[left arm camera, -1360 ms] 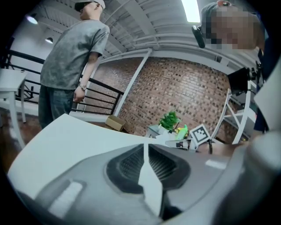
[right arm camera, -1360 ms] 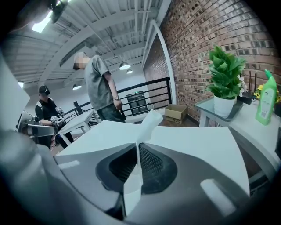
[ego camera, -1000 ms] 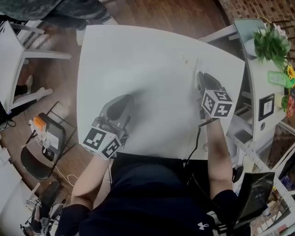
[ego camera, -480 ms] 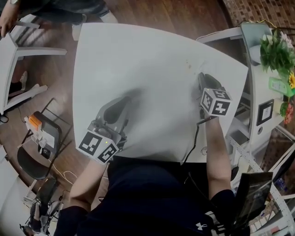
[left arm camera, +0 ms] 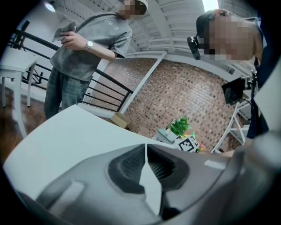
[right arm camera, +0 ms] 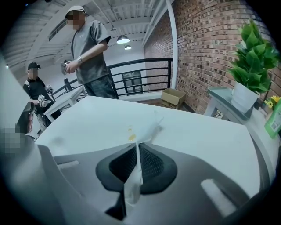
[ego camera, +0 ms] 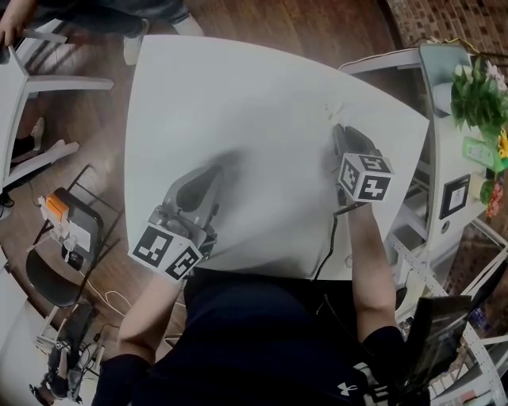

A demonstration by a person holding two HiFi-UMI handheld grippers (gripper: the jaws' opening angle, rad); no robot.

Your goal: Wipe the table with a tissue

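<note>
Wiping: tissue (right arm camera: 131,178) was clamped in right gripper (ego camera: 341,135) jaws near yellow stain (right arm camera: 131,137).
Left gripper (left arm camera: 145,147): jaws were shut, empty.

We see a wooden floor (ego camera: 262,20) all round. A person in a grey shirt (right arm camera: 90,52) stands by a black railing (right arm camera: 140,77), holding something small. Another person in black (right arm camera: 35,90) is further left. A cardboard box (right arm camera: 172,97) sits at the foot of the brick wall (right arm camera: 206,48). A potted plant (right arm camera: 250,66) stands on a shelf (right arm camera: 219,94) near that wall. To our left stands a dark chair (ego camera: 59,262) with an orange thing (ego camera: 54,208) just beside it.
</note>
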